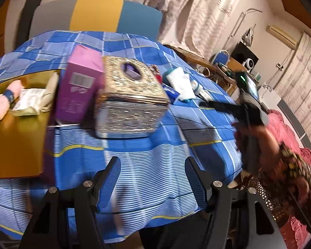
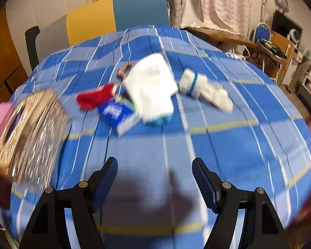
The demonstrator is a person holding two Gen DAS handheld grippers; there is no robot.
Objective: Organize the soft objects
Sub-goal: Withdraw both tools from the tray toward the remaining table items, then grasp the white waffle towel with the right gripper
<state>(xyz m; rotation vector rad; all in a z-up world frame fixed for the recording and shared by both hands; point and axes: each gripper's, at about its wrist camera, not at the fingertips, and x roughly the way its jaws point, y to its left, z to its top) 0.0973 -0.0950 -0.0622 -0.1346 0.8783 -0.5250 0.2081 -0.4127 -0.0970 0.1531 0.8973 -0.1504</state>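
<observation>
In the right wrist view several soft things lie on the blue plaid tablecloth (image 2: 217,145): a folded white cloth (image 2: 151,87), a rolled white sock with a blue band (image 2: 203,89), a red sock (image 2: 94,98) and a blue packet (image 2: 116,110). My right gripper (image 2: 154,164) hovers open and empty just short of them. The left wrist view shows the white cloth (image 1: 178,81) and the sock roll (image 1: 197,87) behind a silver tissue box (image 1: 130,103). My left gripper (image 1: 151,166) is open and empty in front of that box. The right gripper (image 1: 207,104) reaches in from the right, held by a hand.
A gold tray (image 1: 16,145) at the left holds a pink yarn ball (image 1: 2,103) and a folded pale cloth (image 1: 35,101). A purple box (image 1: 78,87) stands beside the tissue box (image 2: 31,128). A yellow and blue chair back (image 2: 118,14) is behind the table.
</observation>
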